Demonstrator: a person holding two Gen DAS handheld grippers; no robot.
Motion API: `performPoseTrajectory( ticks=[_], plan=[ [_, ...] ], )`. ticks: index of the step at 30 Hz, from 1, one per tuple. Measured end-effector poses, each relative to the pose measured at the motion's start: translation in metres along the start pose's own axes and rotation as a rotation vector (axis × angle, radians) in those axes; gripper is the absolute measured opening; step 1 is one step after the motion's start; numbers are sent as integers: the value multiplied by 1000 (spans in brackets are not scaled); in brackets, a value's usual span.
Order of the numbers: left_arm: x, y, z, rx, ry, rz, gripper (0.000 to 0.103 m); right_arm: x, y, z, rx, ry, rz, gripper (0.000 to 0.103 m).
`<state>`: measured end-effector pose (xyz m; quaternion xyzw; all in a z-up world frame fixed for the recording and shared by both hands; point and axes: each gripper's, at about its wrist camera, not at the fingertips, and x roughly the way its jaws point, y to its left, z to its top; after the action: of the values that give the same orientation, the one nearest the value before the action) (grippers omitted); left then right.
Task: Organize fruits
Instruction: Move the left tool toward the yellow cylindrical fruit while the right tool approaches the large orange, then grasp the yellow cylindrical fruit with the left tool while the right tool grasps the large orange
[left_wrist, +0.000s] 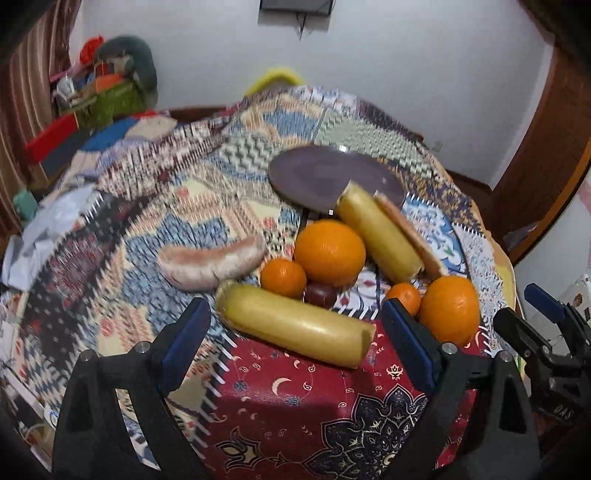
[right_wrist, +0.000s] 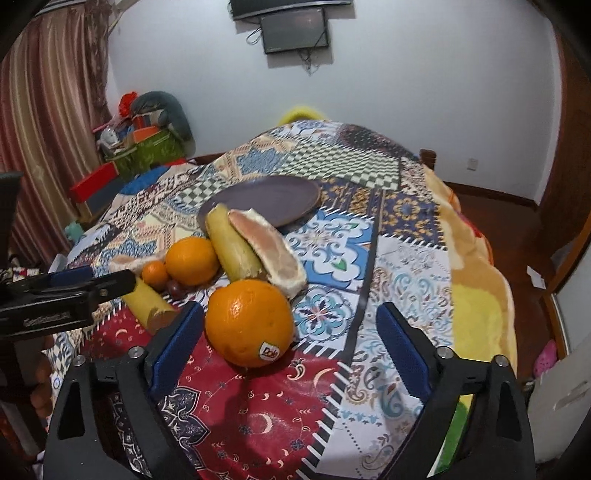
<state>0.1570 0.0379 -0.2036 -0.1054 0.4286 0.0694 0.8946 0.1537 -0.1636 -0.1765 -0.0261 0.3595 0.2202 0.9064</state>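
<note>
Nearest us, our left gripper (left_wrist: 295, 339) stands spread wide with nothing pinched, the near yellow stick (left_wrist: 295, 323) lying crosswise just beyond its pads, while our right gripper (right_wrist: 290, 347) is likewise released, a stickered orange (right_wrist: 249, 321) sitting between its fingers, nearer the left one. Farther on the patterned cloth (right_wrist: 369, 266) lie a small tangerine (left_wrist: 283, 277), a dark grape (left_wrist: 320, 294), a big orange (left_wrist: 330, 252) and pomelo wedges. Farthest sits the bare purple plate (left_wrist: 314, 177).
</note>
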Motion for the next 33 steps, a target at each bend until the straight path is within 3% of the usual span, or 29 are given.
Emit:
performPoseTrajectory(
  ticks=[6, 14, 18, 23, 33],
  plan=[
    [26, 4, -2, -79, 81, -11, 95, 15, 11, -1, -50, 29, 37, 88],
    [41, -7, -8, -14, 67, 55, 101, 35, 6, -3, -44, 72, 70, 88],
    [42, -3, -10, -1, 65, 40, 101, 45, 6, -4, -7, 125, 137, 77],
    [38, 11, -14, -22, 83, -8, 100, 52, 8, -6, 9, 155, 161, 67],
    [8, 29, -30, 3, 85, -37, 76, 45, 7, -7, 27, 145, 145, 66]
  ],
)
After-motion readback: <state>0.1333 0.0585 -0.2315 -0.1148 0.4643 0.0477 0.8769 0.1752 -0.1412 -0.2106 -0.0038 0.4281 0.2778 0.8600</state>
